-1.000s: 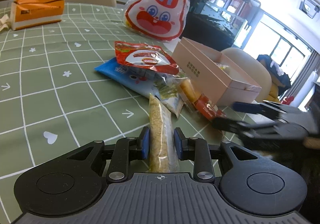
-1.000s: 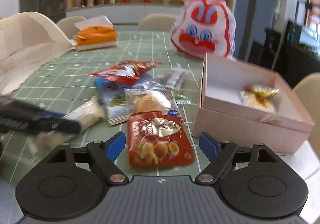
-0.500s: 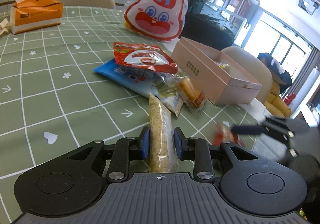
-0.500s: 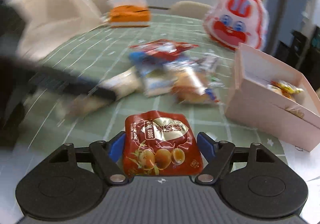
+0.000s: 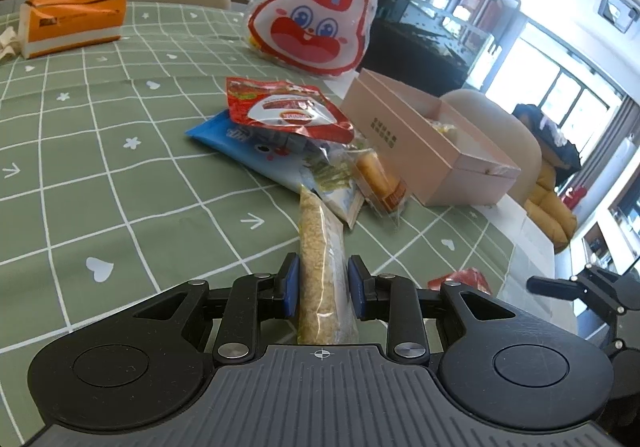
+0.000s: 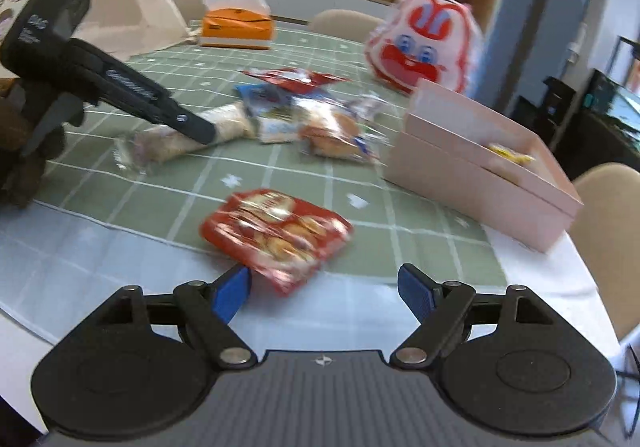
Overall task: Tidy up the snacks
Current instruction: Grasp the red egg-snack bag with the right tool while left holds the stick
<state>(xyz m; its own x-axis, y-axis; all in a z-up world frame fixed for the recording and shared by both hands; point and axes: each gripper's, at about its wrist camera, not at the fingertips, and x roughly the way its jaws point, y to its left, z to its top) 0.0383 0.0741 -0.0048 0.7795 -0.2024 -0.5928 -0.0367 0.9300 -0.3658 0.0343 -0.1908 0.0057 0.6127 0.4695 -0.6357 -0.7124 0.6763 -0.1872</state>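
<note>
My left gripper (image 5: 322, 283) is shut on a long clear packet of pale grains (image 5: 322, 243), which lies on the green checked tablecloth and points toward the snack pile. My right gripper (image 6: 324, 287) has its jaws opening. A red packet of egg snacks (image 6: 276, 231) lies flat on the cloth just ahead of its blue pads, and neither pad presses it. That red packet (image 5: 460, 279) also shows near the table's front edge in the left wrist view. An open pink box (image 6: 480, 183) stands to the right with a yellow-wrapped snack inside.
A pile of packets lies mid-table: a red one (image 5: 288, 107), a blue one (image 5: 240, 139) and a bun (image 6: 336, 135). Behind stand a rabbit-face bag (image 5: 316, 31) and an orange tissue box (image 5: 72, 23). Chairs ring the table.
My right gripper drew back toward the table's near edge with the red packet between its pads, then let it go onto the cloth. The left gripper kept still on the long packet.
</note>
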